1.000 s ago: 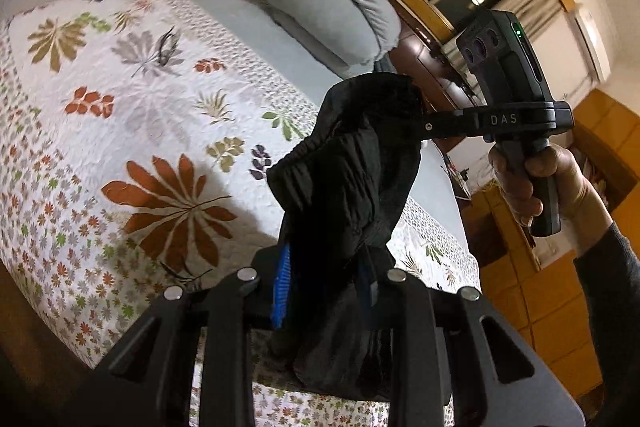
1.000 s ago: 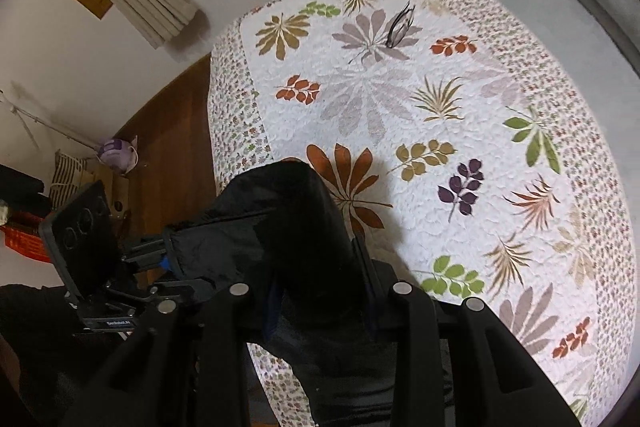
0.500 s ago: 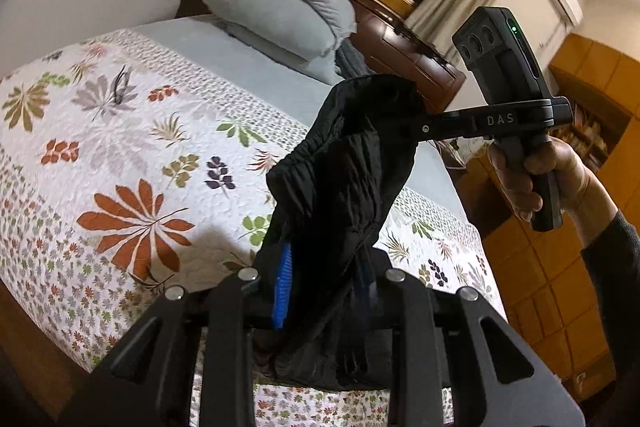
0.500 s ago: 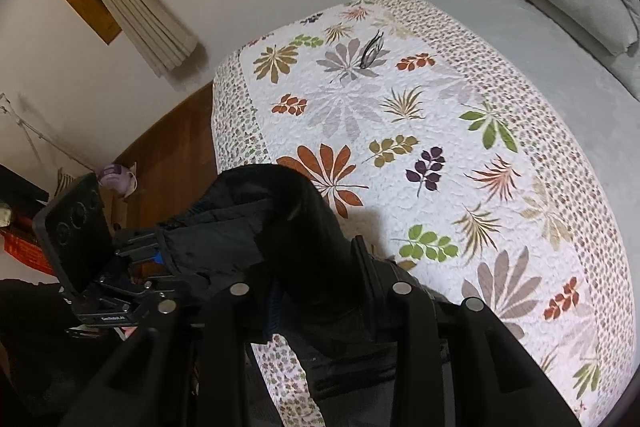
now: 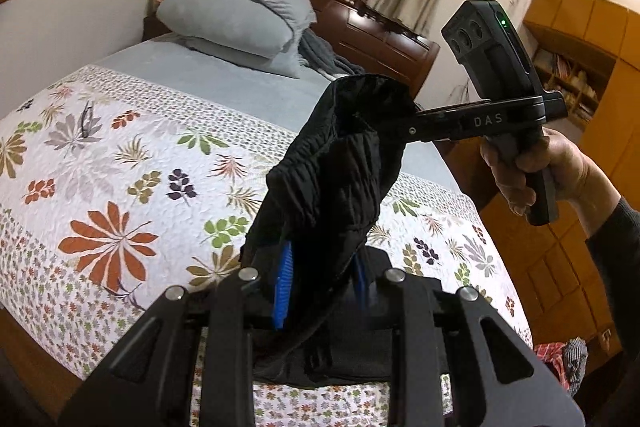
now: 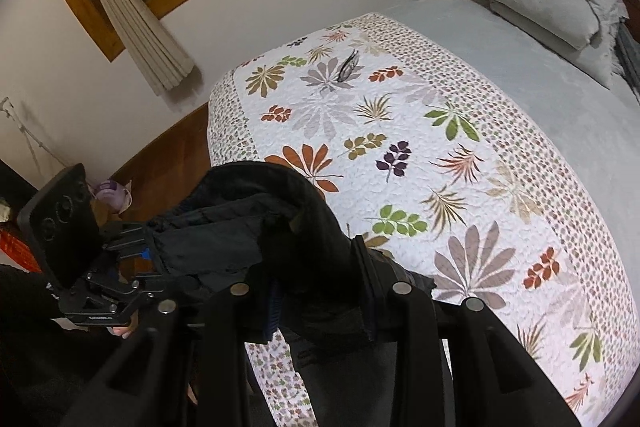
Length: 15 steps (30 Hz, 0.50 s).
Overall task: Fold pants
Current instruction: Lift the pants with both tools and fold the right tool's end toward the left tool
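Observation:
The black pants (image 5: 336, 171) hang in the air between both grippers, above the near edge of the bed. My left gripper (image 5: 322, 279) is shut on one end of the waistband, its blue pads pressed into the cloth. My right gripper (image 5: 404, 115) is shut on the other end, up and to the right, held in a hand. In the right wrist view the pants (image 6: 256, 223) bunch over my right gripper (image 6: 320, 299), and the left gripper (image 6: 148, 251) grips them at the left. The pant legs hang below, out of view.
The bed carries a white leaf-print quilt (image 5: 120, 155) with a grey sheet (image 5: 224, 79) and grey pillows (image 5: 236, 15) at the head. A dark wooden headboard (image 5: 384, 35) stands behind. Wooden cabinets (image 5: 560, 259) stand to the right, and wooden floor (image 6: 168, 151) runs along the left.
Both grippers have swung with the pants so the views now take in more of the bed head and pillows. The grip on the pants is unchanged.

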Motion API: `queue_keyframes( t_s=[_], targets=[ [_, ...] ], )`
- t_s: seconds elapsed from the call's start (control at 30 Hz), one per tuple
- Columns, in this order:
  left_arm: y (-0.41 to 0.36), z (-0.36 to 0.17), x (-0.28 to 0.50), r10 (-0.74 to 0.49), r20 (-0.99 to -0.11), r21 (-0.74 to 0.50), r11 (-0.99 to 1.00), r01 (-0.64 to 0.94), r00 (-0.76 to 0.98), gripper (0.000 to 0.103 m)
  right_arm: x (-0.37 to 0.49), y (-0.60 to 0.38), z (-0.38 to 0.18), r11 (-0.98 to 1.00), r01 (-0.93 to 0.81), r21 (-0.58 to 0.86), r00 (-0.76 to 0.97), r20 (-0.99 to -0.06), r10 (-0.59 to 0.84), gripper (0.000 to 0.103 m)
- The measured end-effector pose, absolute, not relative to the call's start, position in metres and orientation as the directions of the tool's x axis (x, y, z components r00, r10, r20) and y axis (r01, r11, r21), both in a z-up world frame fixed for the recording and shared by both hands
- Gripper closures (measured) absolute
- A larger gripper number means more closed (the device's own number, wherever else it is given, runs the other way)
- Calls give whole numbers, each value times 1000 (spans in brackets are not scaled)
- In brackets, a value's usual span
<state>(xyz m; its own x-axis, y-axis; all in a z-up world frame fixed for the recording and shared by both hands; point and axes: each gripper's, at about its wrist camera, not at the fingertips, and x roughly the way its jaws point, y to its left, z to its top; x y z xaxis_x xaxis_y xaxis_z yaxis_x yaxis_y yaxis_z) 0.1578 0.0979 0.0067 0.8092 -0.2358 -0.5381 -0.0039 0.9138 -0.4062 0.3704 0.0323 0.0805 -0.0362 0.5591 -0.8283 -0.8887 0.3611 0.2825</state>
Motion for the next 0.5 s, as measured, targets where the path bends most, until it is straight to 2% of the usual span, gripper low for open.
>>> queue_keyframes(
  t_s=[0.5],
  targets=[
    [17,3,174,-298,-569,-340,934,110,766,79,373,-60,63,393,-879,272,21,-799,600,71]
  ],
)
